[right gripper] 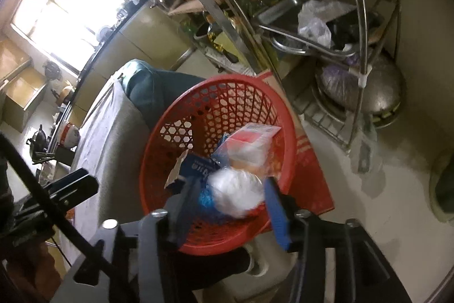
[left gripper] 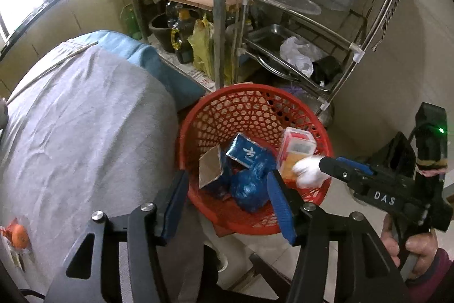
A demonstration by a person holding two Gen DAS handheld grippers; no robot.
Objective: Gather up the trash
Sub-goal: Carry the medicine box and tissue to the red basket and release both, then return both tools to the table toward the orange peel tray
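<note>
Over the red basket [left gripper: 249, 104], both claws gape: left [left gripper: 227, 203] empty, right [right gripper: 227, 203] around white wad [right gripper: 237, 193]

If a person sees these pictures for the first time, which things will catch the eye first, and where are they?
First the red basket on the floor beside the grey-covered table, already holding a blue carton, a blue bag and a red and yellow box. Over its rim, a white wad sits between the fingers of the right tool. Behind stands a cluttered metal rack.

Basket [left gripper: 309, 115] mouth lies open just ahead of the jaws; worktop [left gripper: 85, 118] crowds left, rack [left gripper: 283, 27] blocks beyond.
</note>
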